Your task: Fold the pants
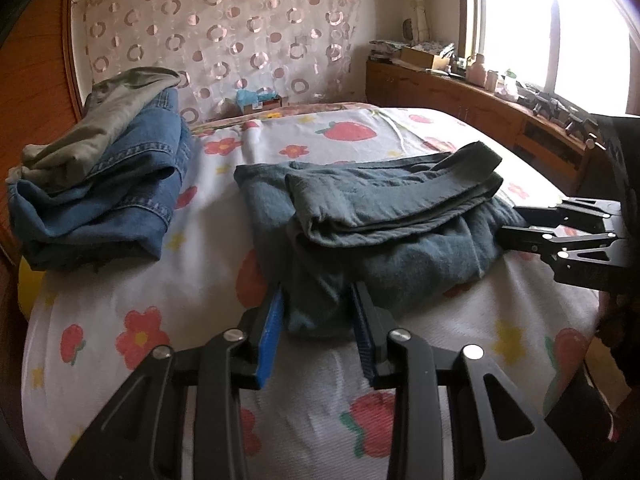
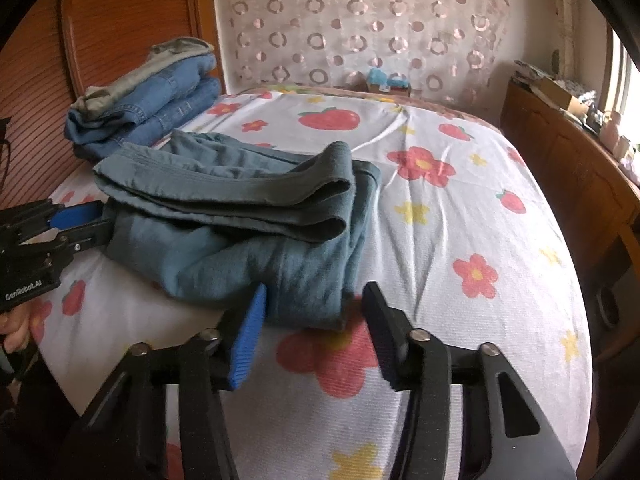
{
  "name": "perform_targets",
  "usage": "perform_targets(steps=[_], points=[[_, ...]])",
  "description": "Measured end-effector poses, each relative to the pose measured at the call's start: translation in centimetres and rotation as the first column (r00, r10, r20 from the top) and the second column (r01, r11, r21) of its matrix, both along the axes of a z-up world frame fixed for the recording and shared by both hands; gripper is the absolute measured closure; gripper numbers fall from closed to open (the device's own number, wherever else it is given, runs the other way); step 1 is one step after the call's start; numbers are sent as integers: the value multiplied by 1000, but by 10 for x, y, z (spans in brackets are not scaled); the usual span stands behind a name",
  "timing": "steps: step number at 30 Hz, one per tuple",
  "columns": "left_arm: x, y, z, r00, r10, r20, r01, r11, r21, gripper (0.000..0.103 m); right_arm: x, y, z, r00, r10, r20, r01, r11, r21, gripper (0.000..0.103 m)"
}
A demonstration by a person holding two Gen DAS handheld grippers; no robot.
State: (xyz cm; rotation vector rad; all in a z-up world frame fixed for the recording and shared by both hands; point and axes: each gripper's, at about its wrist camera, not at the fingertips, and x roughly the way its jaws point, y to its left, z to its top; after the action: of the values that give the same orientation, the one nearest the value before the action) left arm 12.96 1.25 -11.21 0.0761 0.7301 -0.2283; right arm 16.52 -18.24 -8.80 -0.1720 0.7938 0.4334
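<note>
Grey-teal pants (image 1: 380, 216) (image 2: 240, 216) lie folded in a thick bundle on the flowered bed sheet (image 1: 200, 280), the waistband doubled over on top. My left gripper (image 1: 318, 304) is at the bundle's near left corner, and the cloth fills the gap between its blue pads. In the right wrist view it (image 2: 102, 220) bites the bundle's left edge. My right gripper (image 2: 314, 300) straddles the near right corner. Its left pad touches the cloth, but a sliver of sheet shows before the right pad. From the left wrist view it (image 1: 510, 224) sits at the bundle's right edge.
A stack of folded jeans under an olive garment (image 1: 100, 192) (image 2: 152, 112) sits at the bed's far left. A wooden cabinet (image 1: 460, 92) (image 2: 560, 152) with clutter runs along the right under the window. A small box (image 1: 260, 100) stands at the bed's far end.
</note>
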Motion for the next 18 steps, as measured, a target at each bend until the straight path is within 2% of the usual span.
perform_targets(steps=[4, 6, 10, 18], points=[[2, -1, -2, 1000, -27, -15, 27, 999, -36, 98, -2, 0, 1, 1000, 8, -2, -8, 1000, 27, 85], [2, 1, -1, 999, -32, -17, 31, 998, -54, 100, -2, 1, 2, 1000, 5, -7, -5, 999, 43, 91], [-4, 12, 7, 1000, -15, -9, 14, 993, -121, 102, -6, -2, 7, 1000, -3, -14, 5, 996, 88, 94], [-18, 13, 22, 999, -31, 17, 33, 989, -143, 103, -22, -3, 26, 1000, 10, 27, -13, 995, 103, 95]])
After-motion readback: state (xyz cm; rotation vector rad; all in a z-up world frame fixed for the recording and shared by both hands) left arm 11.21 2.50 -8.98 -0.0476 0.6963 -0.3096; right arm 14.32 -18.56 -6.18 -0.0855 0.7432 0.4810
